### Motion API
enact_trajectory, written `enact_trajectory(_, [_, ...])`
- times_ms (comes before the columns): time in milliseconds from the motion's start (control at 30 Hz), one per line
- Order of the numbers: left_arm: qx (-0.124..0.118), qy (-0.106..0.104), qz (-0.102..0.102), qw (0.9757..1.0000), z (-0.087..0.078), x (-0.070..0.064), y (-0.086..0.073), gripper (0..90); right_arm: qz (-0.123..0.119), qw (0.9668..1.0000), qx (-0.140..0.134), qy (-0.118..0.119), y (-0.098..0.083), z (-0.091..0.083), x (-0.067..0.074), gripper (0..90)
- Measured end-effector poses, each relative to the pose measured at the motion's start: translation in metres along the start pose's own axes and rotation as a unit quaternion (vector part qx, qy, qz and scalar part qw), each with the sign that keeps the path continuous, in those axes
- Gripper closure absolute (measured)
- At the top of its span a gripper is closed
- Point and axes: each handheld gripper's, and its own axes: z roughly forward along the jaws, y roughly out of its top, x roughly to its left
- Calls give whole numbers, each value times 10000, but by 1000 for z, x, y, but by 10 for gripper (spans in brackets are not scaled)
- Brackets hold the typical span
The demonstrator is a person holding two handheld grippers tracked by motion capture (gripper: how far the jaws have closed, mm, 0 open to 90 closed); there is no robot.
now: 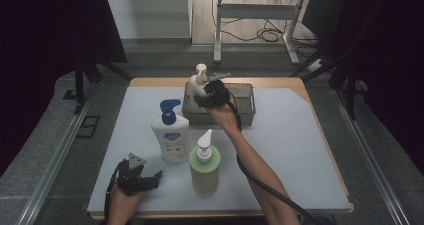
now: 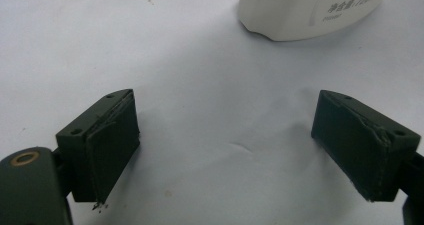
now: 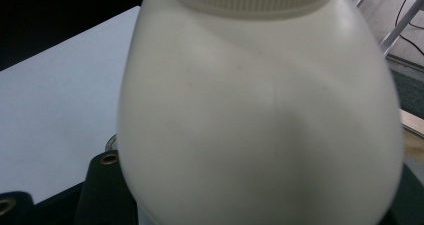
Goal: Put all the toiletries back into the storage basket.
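Where print can be made out at all, only on the white bottle with the blue pump (image 1: 171, 135): a blue-and-red round label on its front in the high view, too small to read, and grey Chinese characters with what may be a figure on its base (image 2: 305, 10) in the left gripper view, too blurred to read for certain. No legible writing on the green bottle with the white pump (image 1: 204, 166) or on the cream pump bottle (image 1: 197, 84).

Right gripper (image 1: 209, 96): reaching over the grey bin (image 1: 247, 110) at the far side of the table mat (image 1: 300, 155), closed about halfway around the cream pump bottle, whose pale body (image 3: 260, 120) sits right against the lens in the right gripper view. Bottle upright, at the bin's left end, pump head above the rim; whether resting on the bin's floor or lifted, cannot tell.

Left gripper (image 1: 150, 180): low at the near left corner of the mat, jaws spread wide, nothing between them but bare mat (image 2: 220, 135), white bottle standing just ahead, apart from the pads (image 2: 112, 145).
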Motion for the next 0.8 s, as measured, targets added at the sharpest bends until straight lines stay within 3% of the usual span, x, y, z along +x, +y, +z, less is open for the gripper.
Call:
enact_trajectory(300, [1,0,0,10000,0,0,0,113,45,9999,-20,119,0,2,-4,366])
enact_trajectory(533, [-2,2,0,10000,0,0,0,113,-55,9996,-189,208,-2,-3,-7,213])
enact_trajectory(800, [-12,0,-6,10000,0,0,0,113,-222,9993,-205,236,-3,-18,-8,210])
